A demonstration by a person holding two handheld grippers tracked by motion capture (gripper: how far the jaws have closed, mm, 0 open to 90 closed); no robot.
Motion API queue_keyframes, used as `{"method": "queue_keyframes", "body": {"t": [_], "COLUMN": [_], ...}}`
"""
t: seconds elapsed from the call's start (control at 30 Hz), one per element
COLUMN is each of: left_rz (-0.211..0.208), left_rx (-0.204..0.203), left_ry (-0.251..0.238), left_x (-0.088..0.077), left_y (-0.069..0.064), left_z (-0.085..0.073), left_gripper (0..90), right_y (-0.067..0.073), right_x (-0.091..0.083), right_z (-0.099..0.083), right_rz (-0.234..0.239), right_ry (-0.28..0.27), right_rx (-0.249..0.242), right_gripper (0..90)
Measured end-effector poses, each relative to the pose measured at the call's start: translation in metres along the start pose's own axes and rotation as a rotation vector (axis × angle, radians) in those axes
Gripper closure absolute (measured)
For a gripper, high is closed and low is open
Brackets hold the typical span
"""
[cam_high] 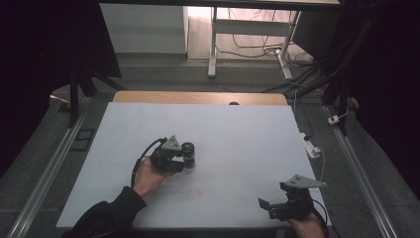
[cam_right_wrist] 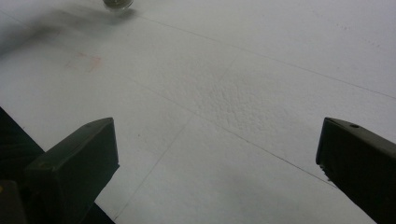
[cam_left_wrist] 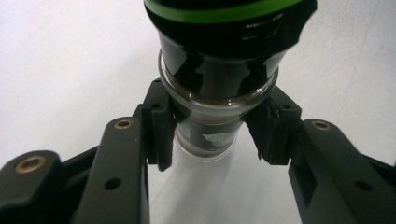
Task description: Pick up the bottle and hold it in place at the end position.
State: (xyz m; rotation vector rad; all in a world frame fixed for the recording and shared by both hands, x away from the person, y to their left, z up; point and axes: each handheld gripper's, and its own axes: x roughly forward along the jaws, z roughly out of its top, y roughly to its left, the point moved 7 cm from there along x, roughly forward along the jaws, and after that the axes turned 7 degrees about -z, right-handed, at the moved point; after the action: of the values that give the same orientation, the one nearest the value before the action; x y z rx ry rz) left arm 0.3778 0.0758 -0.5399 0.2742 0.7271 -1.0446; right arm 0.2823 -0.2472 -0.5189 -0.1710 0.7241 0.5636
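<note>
The left gripper (cam_high: pixel 184 157) is clamped on a small dark bottle (cam_high: pixel 188 154) with a green band at its cap, and that bottle is the landmark here: it sits near the middle of the white table sheet (cam_high: pixel 237 134), a little toward the person's left. In the left gripper view the two jaw pads (cam_left_wrist: pixel 161 126) press against the bottle (cam_left_wrist: pixel 219 88) just under its glass shoulder, one on each side, with a bit of clear glass and a small green label showing below them. Whether the bottle's base rests on the sheet or is lifted just off it cannot be told from these views. The right gripper (cam_high: pixel 277 206) is well apart from the bottle, toward the near right edge of the sheet, and its jaws stand wide apart with nothing between them; the right gripper view looks across bare sheet (cam_right_wrist: pixel 233 102) toward a dark round shape (cam_right_wrist: pixel 117 3) at the top edge, probably the bottle. As a judgement, the grasp is done, and what remains is the carrying, setting down or handing over. The cap looks to be on, so any opening is also not yet done.
</note>
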Motion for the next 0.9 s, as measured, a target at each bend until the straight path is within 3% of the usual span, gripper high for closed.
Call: {"method": "queue_keyframes", "body": {"t": [0.43, 0.9], "left_rz": [0.011, 0.028], "left_rx": [0.021, 0.002], "left_ry": [0.008, -0.014], "left_x": [0.017, 0.029], "left_y": [0.011, 0.033], "left_z": [0.019, 0.035], "left_gripper": [54.0, 54.0], "right_y": [0.000, 0.000], "right_x": [0.000, 0.000], "right_z": [0.000, 0.000], "right_rz": [0.006, 0.005], "right_ry": [0.001, 0.002], "right_rx": [0.003, -0.002], "right_gripper": [0.0, 0.0]}}
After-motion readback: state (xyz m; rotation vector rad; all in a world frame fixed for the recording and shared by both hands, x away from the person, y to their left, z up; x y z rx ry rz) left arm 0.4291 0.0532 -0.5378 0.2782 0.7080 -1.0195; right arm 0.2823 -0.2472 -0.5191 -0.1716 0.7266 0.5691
